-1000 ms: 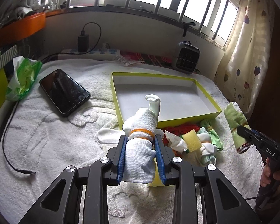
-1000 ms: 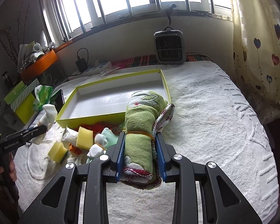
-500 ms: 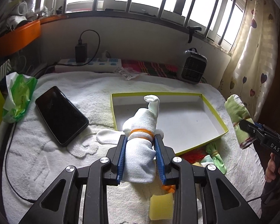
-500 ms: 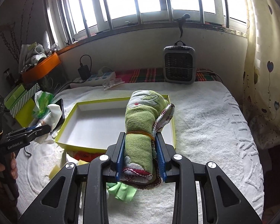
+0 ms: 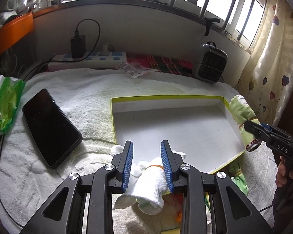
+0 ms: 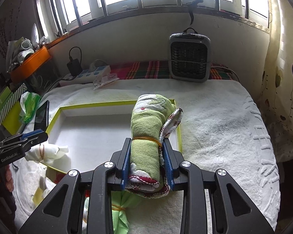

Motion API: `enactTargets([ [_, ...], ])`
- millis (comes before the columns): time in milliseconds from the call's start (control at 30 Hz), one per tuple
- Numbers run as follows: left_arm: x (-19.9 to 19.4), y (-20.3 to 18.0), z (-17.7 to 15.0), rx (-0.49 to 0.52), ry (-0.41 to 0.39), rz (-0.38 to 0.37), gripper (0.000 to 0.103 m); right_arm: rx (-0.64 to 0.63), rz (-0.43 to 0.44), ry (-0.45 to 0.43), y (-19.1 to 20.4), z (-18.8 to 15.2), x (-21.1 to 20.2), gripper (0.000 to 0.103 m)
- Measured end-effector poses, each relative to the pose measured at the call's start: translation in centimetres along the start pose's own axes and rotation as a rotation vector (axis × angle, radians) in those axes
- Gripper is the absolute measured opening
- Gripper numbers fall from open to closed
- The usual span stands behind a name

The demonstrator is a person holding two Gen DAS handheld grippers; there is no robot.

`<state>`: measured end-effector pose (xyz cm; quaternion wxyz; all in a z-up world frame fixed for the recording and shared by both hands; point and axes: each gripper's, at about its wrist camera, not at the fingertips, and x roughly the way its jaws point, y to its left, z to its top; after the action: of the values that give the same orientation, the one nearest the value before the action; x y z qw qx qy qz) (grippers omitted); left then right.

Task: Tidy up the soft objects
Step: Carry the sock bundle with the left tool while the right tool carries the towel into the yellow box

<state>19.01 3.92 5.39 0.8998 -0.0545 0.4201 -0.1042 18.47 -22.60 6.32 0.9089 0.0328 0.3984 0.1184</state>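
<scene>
A shallow box (image 5: 166,97) with a yellow-green rim and a bare white floor lies on the white towel. My left gripper (image 5: 147,143) hovers at the box's near edge, shut on a white cloth roll (image 5: 152,181) bound by an orange band. The roll droops down from the back of the pads. In the right wrist view the same white roll (image 6: 43,152) hangs under the left gripper (image 6: 39,134) over the box's near left corner. My right gripper (image 6: 146,140) is shut on a green towel roll (image 6: 148,120) with an orange band, above the box's (image 6: 95,105) right rim.
A black phone (image 5: 48,126) and a green-white plastic bag (image 5: 5,101) lie left of the box. A power strip (image 5: 95,56) and a small heater (image 6: 189,58) stand at the back wall. Loose green cloth (image 6: 121,210) and a yellow sponge (image 6: 37,195) lie near me.
Both grippers moved forward over the box and the pile of loose things slid under them. The white roll tipped from upright between the left pads to hanging down.
</scene>
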Motion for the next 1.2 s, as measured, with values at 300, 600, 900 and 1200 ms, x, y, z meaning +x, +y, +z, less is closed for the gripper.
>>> enactTargets([
  [300, -0.4, -1.3, -0.6, 0.098, 0.055, 0.02, 0.036, -0.006, 0.022, 0.012, 0.2, -0.2, 0.8, 0.031],
  [600, 0.5, -2.8, -1.8, 0.215, 0.111, 0.071, 0.036, -0.005, 0.031, 0.01, 0.1, -0.4, 0.9, 0.031],
  [900, -0.6, -2.7, -0.4, 0.182, 0.044, 0.063, 0.026, -0.013, 0.03, 0.012, 0.3, -0.3, 1.0, 0.031],
  [1200, 0.9, -1.8, 1.9, 0.05, 0.015, 0.007, 0.026, -0.029, 0.017, 0.019, 0.8, 1.0, 2.0, 0.031],
])
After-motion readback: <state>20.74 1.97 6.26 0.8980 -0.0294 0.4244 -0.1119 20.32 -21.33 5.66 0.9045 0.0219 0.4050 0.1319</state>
